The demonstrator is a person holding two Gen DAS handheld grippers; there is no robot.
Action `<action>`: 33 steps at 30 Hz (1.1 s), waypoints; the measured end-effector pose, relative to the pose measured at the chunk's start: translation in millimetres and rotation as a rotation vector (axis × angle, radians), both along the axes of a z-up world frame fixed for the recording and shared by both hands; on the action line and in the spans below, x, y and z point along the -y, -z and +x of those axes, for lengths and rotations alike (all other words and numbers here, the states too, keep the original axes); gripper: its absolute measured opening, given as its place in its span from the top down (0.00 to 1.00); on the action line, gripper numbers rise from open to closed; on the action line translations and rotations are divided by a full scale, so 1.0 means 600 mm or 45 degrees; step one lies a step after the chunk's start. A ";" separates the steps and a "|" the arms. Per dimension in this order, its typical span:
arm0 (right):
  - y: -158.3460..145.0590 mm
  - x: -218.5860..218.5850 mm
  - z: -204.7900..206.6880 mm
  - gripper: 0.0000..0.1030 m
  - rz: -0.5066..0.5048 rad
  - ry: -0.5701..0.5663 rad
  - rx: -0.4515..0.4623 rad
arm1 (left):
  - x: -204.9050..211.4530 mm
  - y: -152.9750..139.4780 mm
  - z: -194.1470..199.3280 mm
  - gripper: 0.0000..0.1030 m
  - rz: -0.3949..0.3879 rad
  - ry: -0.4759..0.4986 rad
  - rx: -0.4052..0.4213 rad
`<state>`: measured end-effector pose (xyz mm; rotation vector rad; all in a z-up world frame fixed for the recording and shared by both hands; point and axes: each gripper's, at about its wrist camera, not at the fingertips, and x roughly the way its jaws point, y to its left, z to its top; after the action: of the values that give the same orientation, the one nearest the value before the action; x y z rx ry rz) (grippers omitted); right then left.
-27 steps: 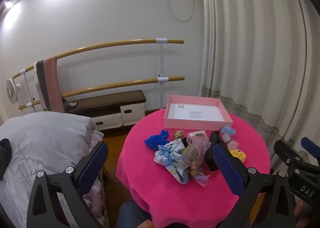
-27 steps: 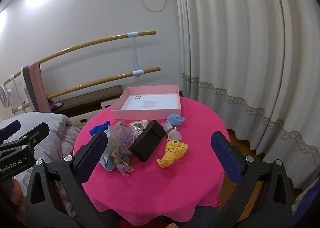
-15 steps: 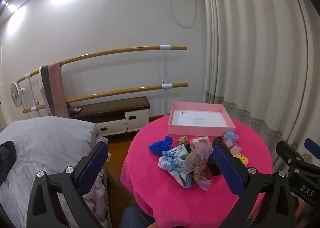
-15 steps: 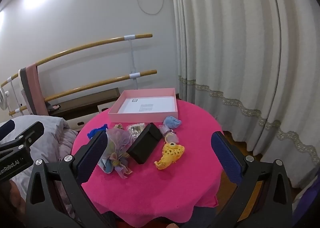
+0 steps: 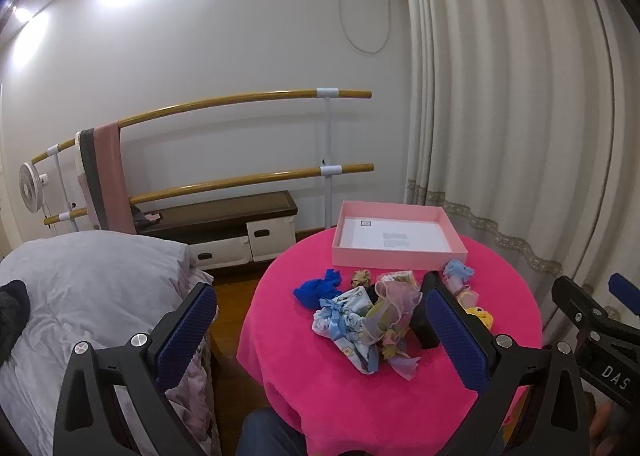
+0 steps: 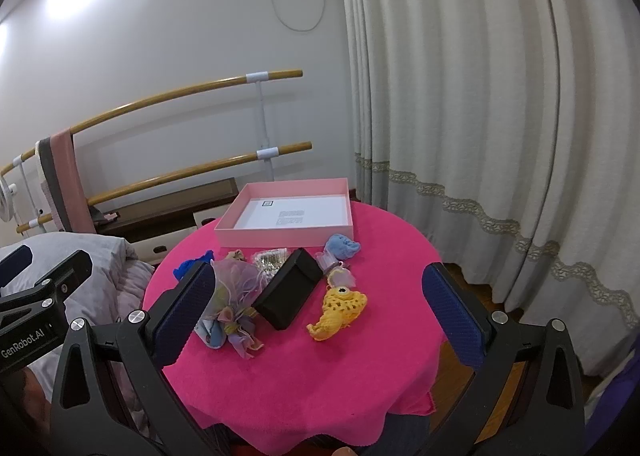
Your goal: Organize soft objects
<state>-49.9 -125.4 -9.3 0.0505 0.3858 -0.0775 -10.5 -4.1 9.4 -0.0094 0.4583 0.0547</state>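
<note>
A round table with a pink cloth [image 5: 360, 388] [image 6: 320, 368] holds a heap of soft things: a blue cloth [image 5: 318, 288], a light blue printed bundle [image 5: 344, 320], a sheer pink pouch [image 5: 394, 306] [image 6: 236, 284], a yellow crocheted toy [image 6: 338, 312], a small light blue piece [image 6: 342, 246] and a black box [image 6: 288, 294]. An empty pink tray [image 5: 400, 246] [image 6: 288, 215] stands at the table's far side. My left gripper [image 5: 320, 336] and right gripper [image 6: 320, 308] both hover open, short of the table's near edge, nothing between the fingers.
A bed with grey bedding [image 5: 88, 288] lies left of the table. Wooden wall bars [image 5: 240, 103] with a pink towel [image 5: 106, 175] and a low dark bench [image 5: 224, 215] stand behind. Curtains [image 6: 480, 115] hang to the right. A person's knee [image 5: 260, 432] is under the table's edge.
Both views have tipped upward a little, so the table sits lower in frame. The objects on the table have not moved and both grippers stay open.
</note>
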 end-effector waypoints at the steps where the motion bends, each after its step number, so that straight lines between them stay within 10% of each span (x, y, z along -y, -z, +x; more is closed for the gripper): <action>1: 0.000 0.000 0.000 0.00 0.000 0.002 0.000 | 0.001 0.000 0.000 0.00 0.000 0.000 0.001; 33: -0.009 0.006 0.001 0.00 -0.009 0.027 0.025 | 0.009 0.010 -0.005 0.00 -0.005 0.009 0.005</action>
<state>-49.0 -129.2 -3.7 0.0481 0.3655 -0.0994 -13.7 -9.4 3.5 -0.0115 0.4543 0.0473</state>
